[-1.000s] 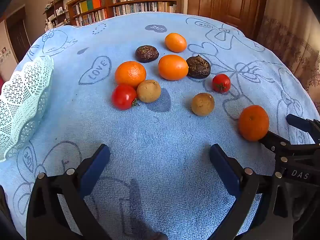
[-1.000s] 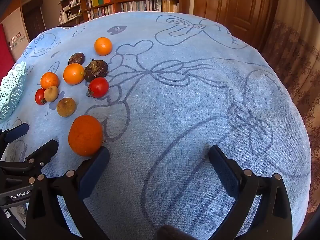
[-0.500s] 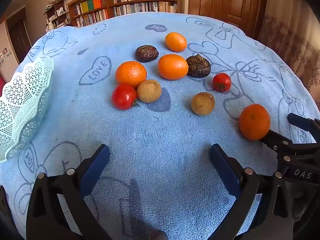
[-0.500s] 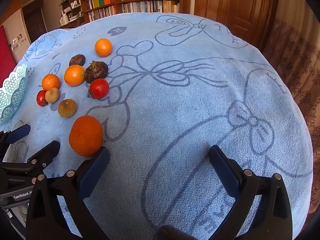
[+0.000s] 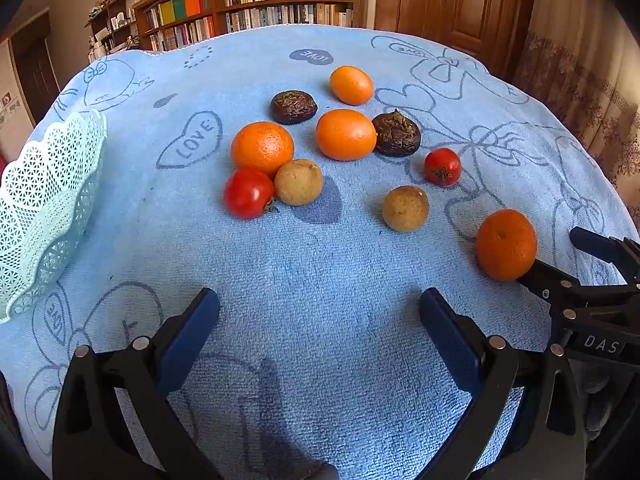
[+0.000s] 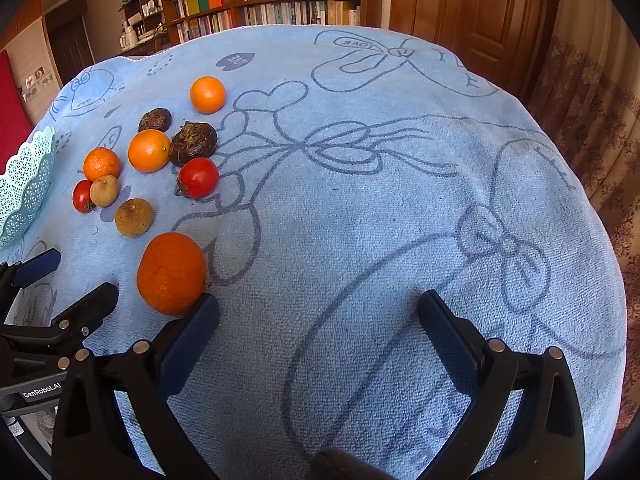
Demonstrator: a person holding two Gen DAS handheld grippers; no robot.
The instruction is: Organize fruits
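Both my grippers are spread, empty; the nearest orange (image 6: 171, 273) sits just left of my right gripper (image 6: 318, 326).

Your table (image 5: 320, 272) wears a blue towel (image 5: 120, 200) printed with hearts; on it lie oranges (image 5: 262, 148), tomatoes (image 5: 248, 193), brown fruits (image 5: 405, 208) and a mint lattice basket (image 5: 44, 200).

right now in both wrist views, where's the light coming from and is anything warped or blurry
Left wrist view: hard light from the left, the brown fruit throws a sharp shadow to its right; fruit crisp. Right wrist view: fisheye bulges the blue cloth and bends the bookshelf; corners vignette black; the near orange is sharp.
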